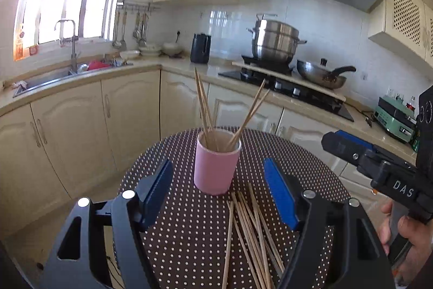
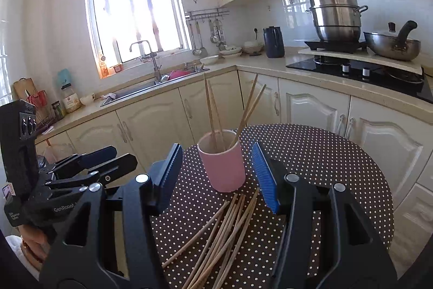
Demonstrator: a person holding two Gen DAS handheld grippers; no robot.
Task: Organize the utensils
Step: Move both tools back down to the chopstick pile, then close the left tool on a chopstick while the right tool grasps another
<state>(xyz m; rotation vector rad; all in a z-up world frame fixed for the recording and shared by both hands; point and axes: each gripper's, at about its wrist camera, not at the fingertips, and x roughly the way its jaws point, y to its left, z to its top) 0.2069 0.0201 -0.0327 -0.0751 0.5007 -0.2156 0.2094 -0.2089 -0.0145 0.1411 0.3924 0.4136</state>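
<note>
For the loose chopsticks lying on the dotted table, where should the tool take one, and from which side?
Take the outermost stick of the loose chopsticks, the one fanned out to the left in the right wrist view, near its middle. Come from above, fingers across its length. It lies flat and apart from the crossed bundle, so probably nothing else gets pinched. The pink cup stands clear beyond.

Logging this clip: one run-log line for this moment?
left gripper: open, empty | right gripper: open, empty | cup: four chopsticks in it | loose chopsticks: on table
</note>
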